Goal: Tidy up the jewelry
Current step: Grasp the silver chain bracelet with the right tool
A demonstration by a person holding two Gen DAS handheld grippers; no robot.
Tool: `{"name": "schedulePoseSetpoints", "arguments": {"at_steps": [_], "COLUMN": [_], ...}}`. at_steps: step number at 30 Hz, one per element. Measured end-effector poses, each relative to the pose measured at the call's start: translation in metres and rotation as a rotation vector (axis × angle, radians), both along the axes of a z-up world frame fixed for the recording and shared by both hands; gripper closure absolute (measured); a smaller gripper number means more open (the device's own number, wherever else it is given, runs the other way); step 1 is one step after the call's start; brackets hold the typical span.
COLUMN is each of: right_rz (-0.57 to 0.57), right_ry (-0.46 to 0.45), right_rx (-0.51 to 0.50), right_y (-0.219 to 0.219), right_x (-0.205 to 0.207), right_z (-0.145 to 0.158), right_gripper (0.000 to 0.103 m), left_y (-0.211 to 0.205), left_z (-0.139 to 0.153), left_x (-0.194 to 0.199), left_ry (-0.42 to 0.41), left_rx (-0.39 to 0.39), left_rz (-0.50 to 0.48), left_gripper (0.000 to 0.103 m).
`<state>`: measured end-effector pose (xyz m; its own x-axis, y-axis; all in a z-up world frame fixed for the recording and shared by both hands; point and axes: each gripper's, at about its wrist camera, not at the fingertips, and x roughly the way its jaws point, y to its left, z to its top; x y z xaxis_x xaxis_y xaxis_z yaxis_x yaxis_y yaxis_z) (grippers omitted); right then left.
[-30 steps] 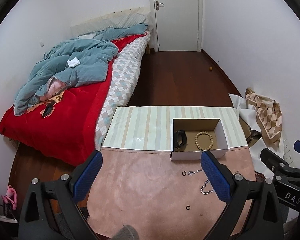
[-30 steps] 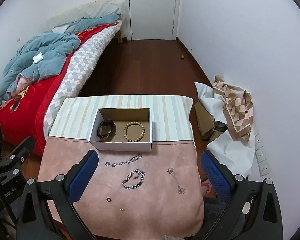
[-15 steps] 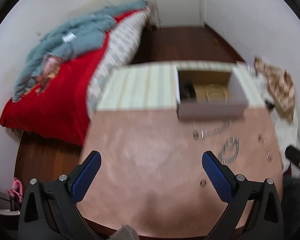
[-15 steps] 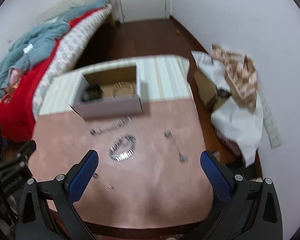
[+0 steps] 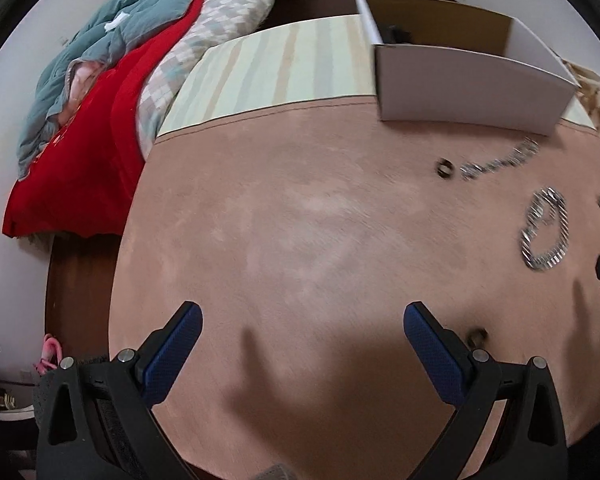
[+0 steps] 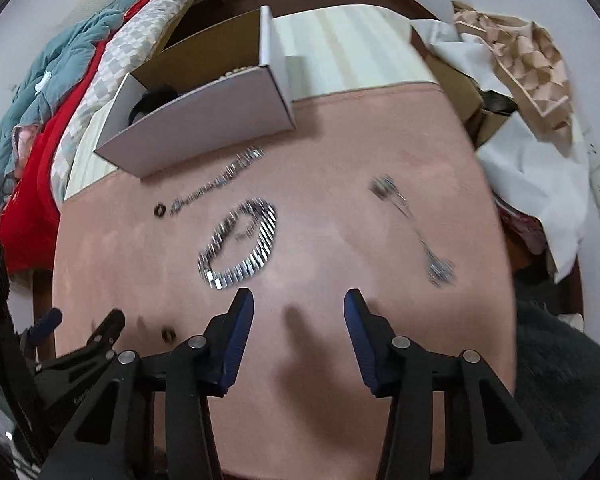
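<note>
Stowed in your box (image 6: 204, 120): one dark band (image 6: 156, 100). Left on the desk (image 6: 340, 160): silver bracelet (image 6: 240, 244), chains, rings. Left tool (image 5: 300, 340) wide open, empty; right tool (image 6: 299, 320) closing, empty.

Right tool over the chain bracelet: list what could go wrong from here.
1. The right tool, jaws closing with nothing between them, sits short of the bracelet; it may pinch only the pink mat.
2. The bracelet lies flat in a loose loop, so the pads could catch one strand and drag the rest.
3. The left tool is close beside it, near a small ring; the two could bump or knock the ring away.
</note>
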<state>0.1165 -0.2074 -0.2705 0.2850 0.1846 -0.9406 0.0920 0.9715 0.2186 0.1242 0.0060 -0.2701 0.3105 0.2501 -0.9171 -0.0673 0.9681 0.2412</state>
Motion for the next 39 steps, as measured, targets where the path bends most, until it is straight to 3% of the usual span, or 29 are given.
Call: {"name": "schedulePoseSetpoints", "arguments": {"at_steps": [5, 7, 9, 16, 22, 24, 26, 31, 37, 38, 39], "right_rz": [0.020, 0.041, 0.059, 0.005, -0.078, -0.093, -0.103, -0.118, -0.130, -0.132, -0.133], "right_ry": [0.017, 0.001, 0.008, 0.026, 0.029, 0.029, 0.033, 0.036, 0.043, 0.044, 0.046], "right_rx": [-0.028, -0.081, -0.119, -0.121, -0.102, -0.095, -0.088, -0.079, -0.066, -0.064, -0.064], "right_y": [0.021, 0.030, 0.034, 0.000, -0.037, -0.044, -0.051, -0.054, -0.059, -0.059, -0.059], "right_x": [0.032, 0.040, 0.042, 0.037, 0.033, 0.032, 0.031, 0.036, 0.037, 0.037, 0.037], "right_z": [-0.019, -0.018, -0.017, -0.010, -0.003, -0.003, -0.006, -0.007, -0.012, -0.012, -0.012], "right_gripper": [0.054, 0.067, 0.094, 0.094, 0.095, 0.095, 0.097, 0.097, 0.097, 0.097, 0.097], "left_y": [0.008, 0.006, 0.004, -0.023, -0.075, -0.087, -0.097, -0.117, -0.127, -0.127, -0.127], "left_z": [0.000, 0.000, -0.001, 0.004, 0.013, 0.011, 0.005, -0.005, -0.007, -0.007, -0.006], "left_x": [0.018, 0.024, 0.030, 0.050, 0.071, 0.077, 0.084, 0.088, 0.090, 0.090, 0.090], "left_ry": [-0.001, 0.001, 0.001, -0.005, -0.027, -0.016, 0.004, 0.040, 0.041, 0.042, 0.044], "left_rx": [0.010, 0.009, 0.006, -0.058, -0.085, -0.089, -0.072, -0.042, -0.028, -0.042, -0.064], "left_rz": [0.004, -0.006, -0.018, -0.120, -0.323, -0.377, -0.428, -0.520, -0.563, -0.571, -0.580], "left_gripper": [0.000, 0.000, 0.000, 0.001, 0.002, 0.015, 0.021, 0.021, 0.028, 0.037, 0.055]}}
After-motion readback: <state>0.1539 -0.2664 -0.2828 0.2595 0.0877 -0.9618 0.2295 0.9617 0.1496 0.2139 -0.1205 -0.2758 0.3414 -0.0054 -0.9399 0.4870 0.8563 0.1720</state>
